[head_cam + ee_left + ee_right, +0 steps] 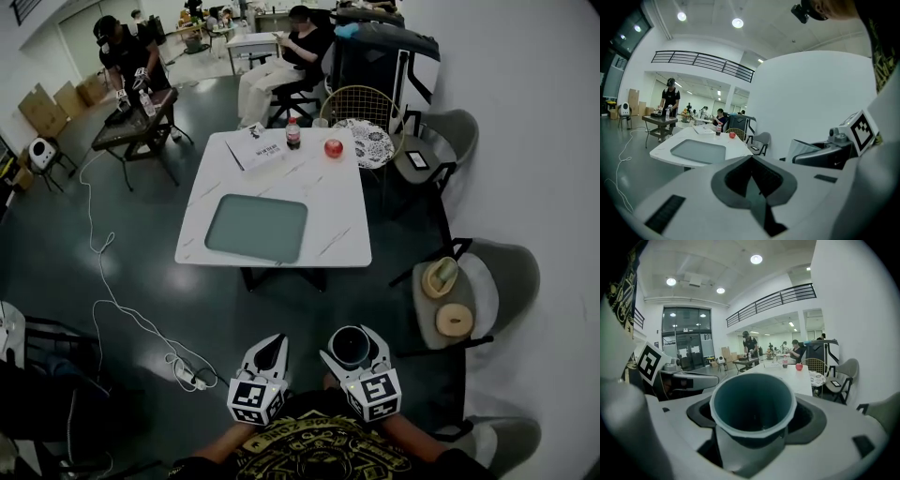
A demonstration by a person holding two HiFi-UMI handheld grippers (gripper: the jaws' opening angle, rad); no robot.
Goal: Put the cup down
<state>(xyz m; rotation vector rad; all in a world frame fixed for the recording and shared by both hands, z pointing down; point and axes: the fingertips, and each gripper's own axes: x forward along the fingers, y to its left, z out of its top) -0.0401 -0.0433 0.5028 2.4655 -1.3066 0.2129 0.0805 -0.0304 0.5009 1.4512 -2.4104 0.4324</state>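
Observation:
A dark teal cup with a pale rim [351, 346] sits upright between the jaws of my right gripper [352, 337], which is shut on it. In the right gripper view the cup [753, 404] fills the middle and its inside looks empty. My left gripper [277, 345] hangs beside it on the left, jaws shut with nothing between them; its closed tips [757, 187] show in the left gripper view. Both grippers are held close to my body, over the dark floor, well short of the white table [337, 220]. A grey-green tray [257, 228] lies on the table's near half.
At the table's far end stand a cola bottle [292, 133], a red apple [333, 147] and papers [255, 146]. Chairs [487, 281] with items on the seats line the right wall. A white cable with a power strip [187, 373] lies on the floor at left. People sit and stand at the back.

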